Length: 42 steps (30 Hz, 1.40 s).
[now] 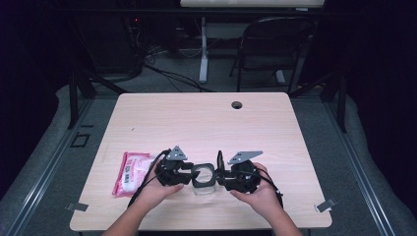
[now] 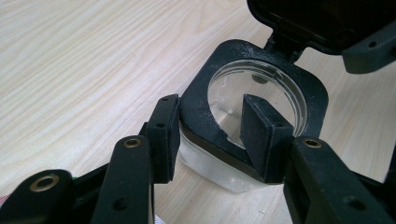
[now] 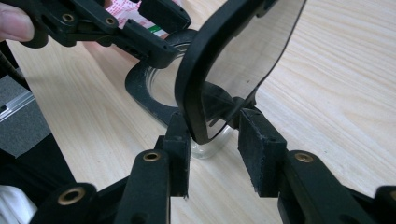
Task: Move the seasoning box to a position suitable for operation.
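A clear container (image 1: 203, 184) with a black square collar (image 2: 201, 107) and a hinged black lid (image 3: 243, 51) stands near the table's front edge. My left gripper (image 1: 189, 172) grips the collar's wall. One pad (image 2: 166, 135) presses its outside and the other sits inside the mouth. My right gripper (image 1: 220, 174) comes in from the opposite side. In the right gripper view the raised lid stands between its jaws (image 3: 215, 135). The left pad (image 3: 180, 140) touches the lid's edge, and a small gap shows at the right pad. The lid (image 2: 322, 18) tilts up over the container's far side.
A pink and white pouch (image 1: 130, 172) lies flat just left of the left hand. The wooden table (image 1: 206, 123) has a cable hole (image 1: 237, 104) near its far edge. A folding chair (image 1: 275, 44) and a desk leg stand on the floor behind it.
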Each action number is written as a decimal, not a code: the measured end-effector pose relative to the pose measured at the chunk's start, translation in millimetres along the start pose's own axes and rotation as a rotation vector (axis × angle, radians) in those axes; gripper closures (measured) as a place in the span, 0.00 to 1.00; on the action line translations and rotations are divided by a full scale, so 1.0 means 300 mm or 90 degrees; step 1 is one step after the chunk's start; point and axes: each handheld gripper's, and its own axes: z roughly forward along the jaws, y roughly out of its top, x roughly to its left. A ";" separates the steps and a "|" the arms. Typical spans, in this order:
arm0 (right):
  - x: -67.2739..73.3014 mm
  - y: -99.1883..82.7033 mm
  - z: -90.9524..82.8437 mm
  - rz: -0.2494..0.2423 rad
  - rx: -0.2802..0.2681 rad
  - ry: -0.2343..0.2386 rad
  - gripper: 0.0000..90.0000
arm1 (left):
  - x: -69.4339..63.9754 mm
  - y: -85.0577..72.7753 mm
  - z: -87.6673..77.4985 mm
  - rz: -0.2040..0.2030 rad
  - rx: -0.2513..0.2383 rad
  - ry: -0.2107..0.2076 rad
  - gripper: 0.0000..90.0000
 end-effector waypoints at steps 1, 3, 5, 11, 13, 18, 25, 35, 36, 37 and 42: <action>-0.004 0.000 -0.003 0.001 0.004 -0.005 0.72 | 0.000 0.000 0.000 -0.002 0.000 0.000 0.66; -0.013 -0.002 -0.007 0.008 0.001 -0.007 0.72 | 0.000 0.000 0.000 -0.001 0.000 -0.005 0.66; -0.025 -0.003 -0.010 0.010 0.003 -0.010 0.73 | -0.003 0.001 0.001 0.001 0.000 -0.007 0.66; -0.056 -0.012 -0.013 0.038 -0.010 -0.026 0.75 | -0.018 0.003 0.004 0.000 0.001 -0.017 0.66; -0.059 -0.013 -0.011 0.037 -0.014 -0.037 0.75 | -0.026 0.004 0.007 0.010 0.004 -0.014 0.66; -0.064 -0.014 -0.012 0.052 -0.017 -0.041 0.78 | -0.033 0.004 0.011 0.013 0.003 -0.015 0.66; -0.072 -0.015 -0.002 0.047 -0.041 -0.062 0.78 | -0.039 0.003 0.016 0.014 -0.006 -0.009 0.65; -0.094 -0.009 0.015 0.061 -0.047 -0.061 0.69 | -0.034 -0.005 0.015 -0.013 -0.014 -0.019 0.64; -0.094 -0.008 0.015 0.065 -0.039 -0.062 0.66 | -0.030 -0.005 0.012 -0.019 -0.013 -0.026 0.63; -0.095 -0.008 0.013 0.070 -0.033 -0.055 0.63 | -0.026 -0.005 0.007 -0.025 -0.015 -0.028 0.62; -0.111 -0.011 -0.009 0.069 -0.013 -0.025 0.55 | 0.003 -0.005 -0.030 -0.044 -0.031 -0.027 0.56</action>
